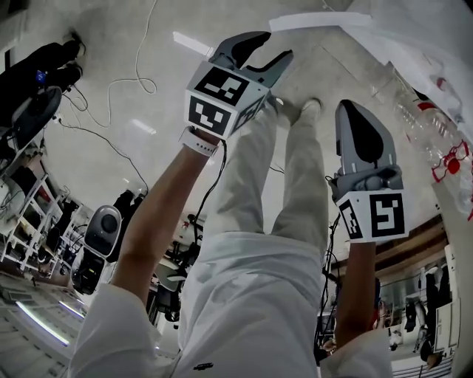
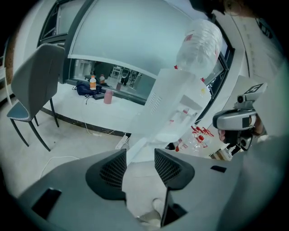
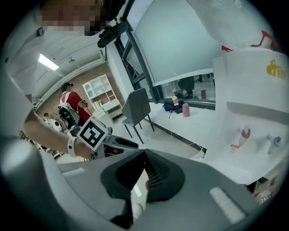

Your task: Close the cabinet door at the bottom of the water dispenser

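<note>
The room had a pale floor (image 1: 111,155) with thin cables (image 1: 137,70) trailing over it, tall windows, and a low white window ledge (image 2: 67,104) running off to the left of the water dispenser (image 3: 246,103). On that ledge sat one orange bottle (image 2: 92,82), one pink cup (image 2: 107,96) and one dark bag (image 2: 85,89).

One grey chair (image 2: 36,81) stood further left of the dispenser. One person in a red top (image 3: 70,97) was well away from it, by a white shelf unit (image 3: 103,90).

The dispenser carried one upturned water bottle (image 2: 198,45) and two taps, one red (image 3: 245,133) and one paler (image 3: 275,140). Clear red-capped bottles (image 2: 198,134) lay jumbled beside its foot, too tangled to count.

A white panel, apparently the cabinet door (image 1: 318,21), stuck out from the dispenser's base, not shut.

There were two claws. The left claw (image 1: 270,50) hung near that panel's free end, its jaws moderately parted with only floor showing between them. The right claw (image 3: 144,155) hovered near the dispenser with its tips pressed together on nothing.
</note>
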### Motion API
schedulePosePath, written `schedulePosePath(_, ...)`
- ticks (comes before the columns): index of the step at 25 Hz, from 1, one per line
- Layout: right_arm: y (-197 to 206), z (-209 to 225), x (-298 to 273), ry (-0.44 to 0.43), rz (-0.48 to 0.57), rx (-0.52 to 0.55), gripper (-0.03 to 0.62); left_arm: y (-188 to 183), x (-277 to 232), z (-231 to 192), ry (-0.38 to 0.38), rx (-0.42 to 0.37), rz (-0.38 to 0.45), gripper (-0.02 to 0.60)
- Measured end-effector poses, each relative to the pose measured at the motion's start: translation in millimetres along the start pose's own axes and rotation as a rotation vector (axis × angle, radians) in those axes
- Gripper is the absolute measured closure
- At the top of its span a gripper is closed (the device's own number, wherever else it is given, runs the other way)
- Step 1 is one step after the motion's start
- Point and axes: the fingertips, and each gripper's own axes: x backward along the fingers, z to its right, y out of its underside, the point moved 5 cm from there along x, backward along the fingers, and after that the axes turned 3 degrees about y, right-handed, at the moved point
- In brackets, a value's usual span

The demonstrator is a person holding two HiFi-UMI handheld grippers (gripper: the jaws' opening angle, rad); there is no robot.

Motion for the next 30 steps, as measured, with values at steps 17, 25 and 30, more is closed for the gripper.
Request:
schedulePosePath(17,24.7,26.2,-21.1,0.044,-0.049,-0.034,0.585,36.3,-74.5,-52.1,0.023,-0.117,-0.116,0.373)
schedulePosePath(25,33.4,30.4,-27.7,0.049,-0.056,-0.03,0.585,44.5,-87.1,-79.7,0.008,-0.138,-0.115,0.373)
schedulePosePath(30,38.4,22.4,-31.1,0.037,-0.07,-0.028,0.585,44.7,-97.4,-91.7,0.003,-0.151,-0.126,0.373)
